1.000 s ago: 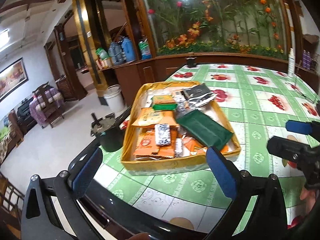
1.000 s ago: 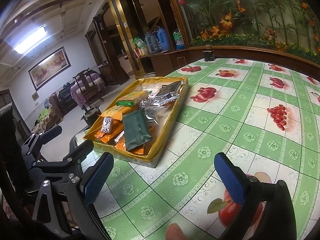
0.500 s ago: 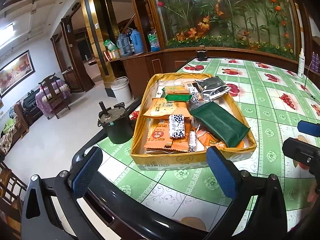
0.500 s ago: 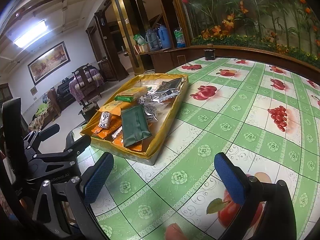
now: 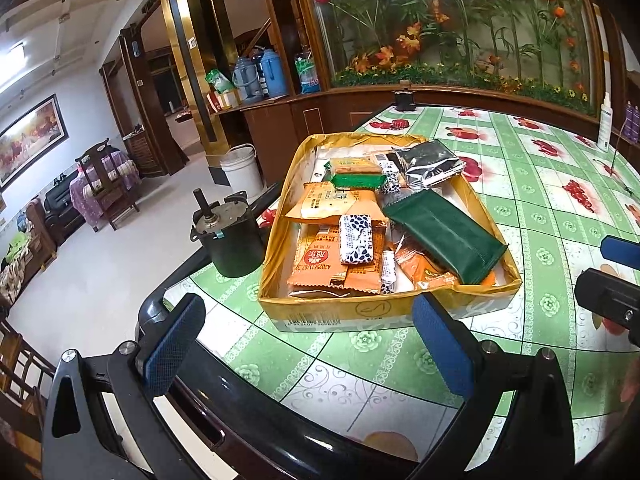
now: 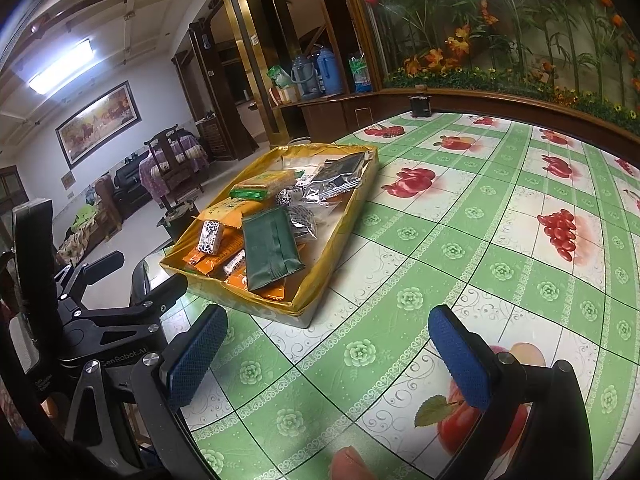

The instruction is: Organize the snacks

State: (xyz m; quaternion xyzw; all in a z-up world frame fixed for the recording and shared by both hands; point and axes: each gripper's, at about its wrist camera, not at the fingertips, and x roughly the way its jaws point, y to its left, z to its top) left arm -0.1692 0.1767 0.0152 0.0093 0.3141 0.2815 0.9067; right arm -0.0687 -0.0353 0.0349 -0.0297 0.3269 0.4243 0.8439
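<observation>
Left wrist view showing left gripper [image 5: 306, 338] gaping empty before gold tray [image 5: 384, 312] of snacks [image 5: 362, 240] near table's left edge, right gripper [image 6: 328, 350] likewise apart; risking, likely, nudging tray off the near edge or snagging neighbouring packets.

Over the last second we have swung our left tool [image 5: 306, 338] round toward the yellow snack box [image 5: 384, 312], so its near wall now sits squarely between the spread blue pads where before it lay off to the right, and the box looks closer. The dark motor [image 5: 227, 240] beside the box has risen clear of the desk [image 5: 532, 200] edge in our left view. Our right tool [image 6: 328, 354] has drifted only slightly, the box edging nearer its left pad.
</observation>
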